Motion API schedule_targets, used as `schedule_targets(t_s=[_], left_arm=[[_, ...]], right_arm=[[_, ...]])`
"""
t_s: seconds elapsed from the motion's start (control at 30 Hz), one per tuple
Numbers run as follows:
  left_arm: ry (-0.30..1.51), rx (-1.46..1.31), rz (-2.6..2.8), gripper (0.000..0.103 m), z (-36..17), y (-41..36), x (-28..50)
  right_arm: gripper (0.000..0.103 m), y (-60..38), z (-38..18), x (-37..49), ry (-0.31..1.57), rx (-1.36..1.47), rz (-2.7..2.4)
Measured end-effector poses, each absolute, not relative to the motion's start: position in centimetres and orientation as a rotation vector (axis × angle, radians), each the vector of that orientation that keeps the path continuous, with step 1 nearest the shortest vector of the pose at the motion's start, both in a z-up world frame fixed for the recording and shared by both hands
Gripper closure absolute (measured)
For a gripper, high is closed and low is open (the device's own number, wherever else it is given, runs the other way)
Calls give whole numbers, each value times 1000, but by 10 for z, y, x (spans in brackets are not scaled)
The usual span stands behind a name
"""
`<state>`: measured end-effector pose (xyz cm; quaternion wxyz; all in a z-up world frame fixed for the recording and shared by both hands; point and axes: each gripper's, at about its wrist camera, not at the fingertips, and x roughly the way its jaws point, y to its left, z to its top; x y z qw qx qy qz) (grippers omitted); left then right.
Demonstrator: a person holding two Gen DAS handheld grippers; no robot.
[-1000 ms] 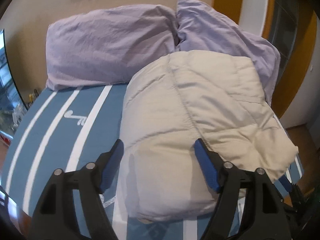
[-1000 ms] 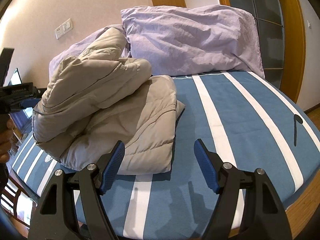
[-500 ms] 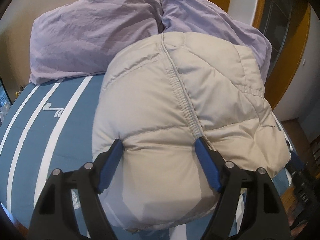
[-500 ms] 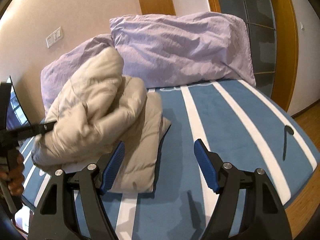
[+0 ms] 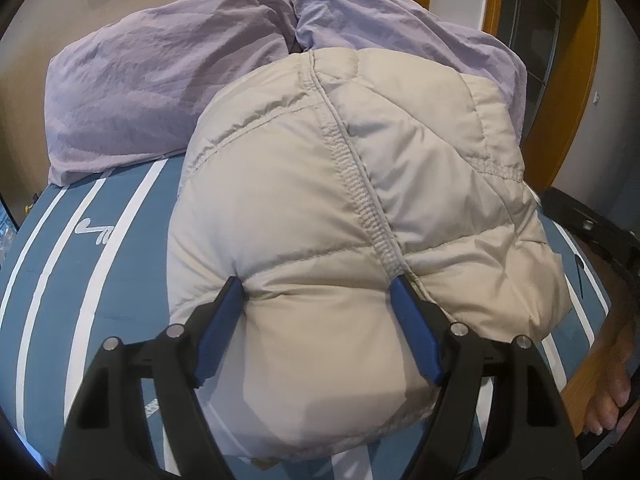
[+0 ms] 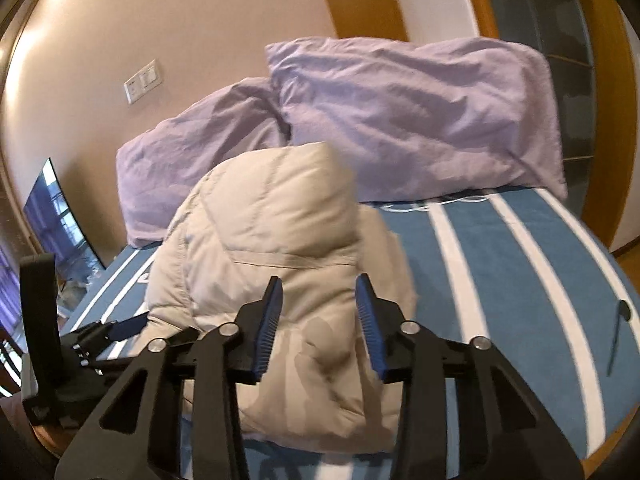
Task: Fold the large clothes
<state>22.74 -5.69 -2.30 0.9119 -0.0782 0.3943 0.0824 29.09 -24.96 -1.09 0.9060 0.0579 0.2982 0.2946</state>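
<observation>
Left gripper (image 5: 316,292) clamped across a bulging fold of beige puffer jacket (image 5: 360,184), centre frame, pinning the bundle on the striped bed (image 5: 52,264).

Right gripper (image 6: 318,292) closing at lower centre over the same jacket, padding between its jaws, probably to grip a second edge. Lilac pillows (image 6: 400,112) behind, upper frame.

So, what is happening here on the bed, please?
A person with a gripper in each hand is folding a beige padded jacket on a blue striped bed with two lilac pillows. The left gripper has its blue pads pressed into a thick fold of the jacket. The right gripper is closing its jaws, with another bunch of the jacket between them. The jacket is already bundled into a bulky stack.
</observation>
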Motion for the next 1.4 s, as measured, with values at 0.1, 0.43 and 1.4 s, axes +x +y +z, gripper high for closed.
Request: schedule_targets(t_s=[0.1, 0.43, 1.4], left_arm=[[811, -159, 159, 28, -24, -57, 226], [773, -159, 136, 22, -19, -60, 224], [684, -15, 353, 18, -17, -29, 272]], right_arm=[[67, -240, -21, 292, 639, 101, 601], [75, -237, -65, 301, 751, 64, 532], [75, -254, -92, 299, 793, 172, 529]])
